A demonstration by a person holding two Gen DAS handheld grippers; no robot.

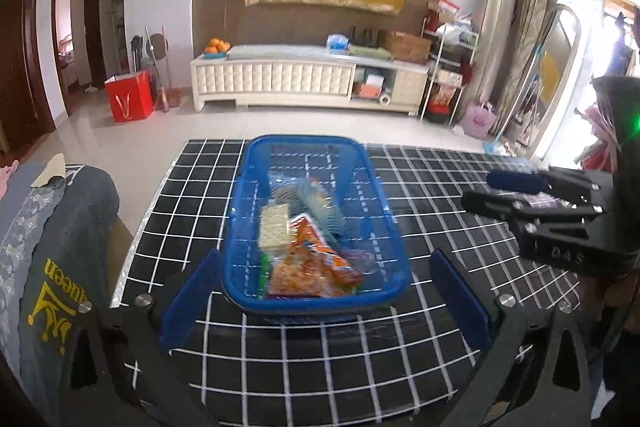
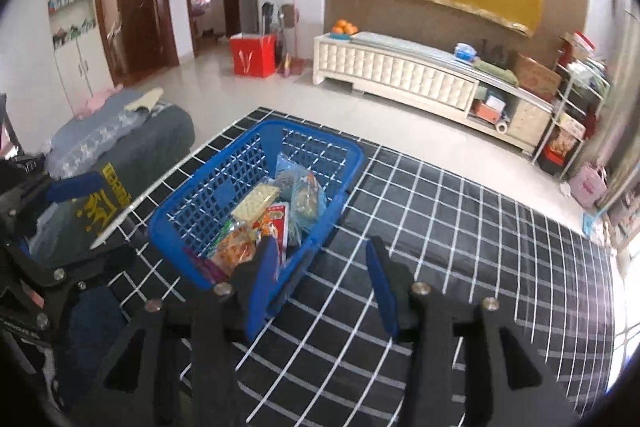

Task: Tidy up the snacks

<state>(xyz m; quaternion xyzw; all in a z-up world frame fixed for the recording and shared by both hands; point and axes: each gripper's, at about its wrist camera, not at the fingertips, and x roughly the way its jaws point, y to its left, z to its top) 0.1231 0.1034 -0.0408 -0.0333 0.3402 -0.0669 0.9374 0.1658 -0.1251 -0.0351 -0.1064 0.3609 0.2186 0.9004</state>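
Snacks [image 1: 308,247] lie gathered in 1 blue basket [image 1: 394,239] at the middle of the checked bench [image 1: 440,195], apparently so they stay together. About 5 packets show: 1 cracker pack, 2 orange bags, 2 bluish bags. 2 hand-held grippers flank the basket: left hand-held gripper [image 1: 326,303] spread wide, empty; right hand-held gripper [image 2: 326,283] likewise parted, holding nothing.

blue mesh basket [image 1: 316,223] of snack packets [image 1: 316,267] on the checked tabletop [image 1: 440,227]
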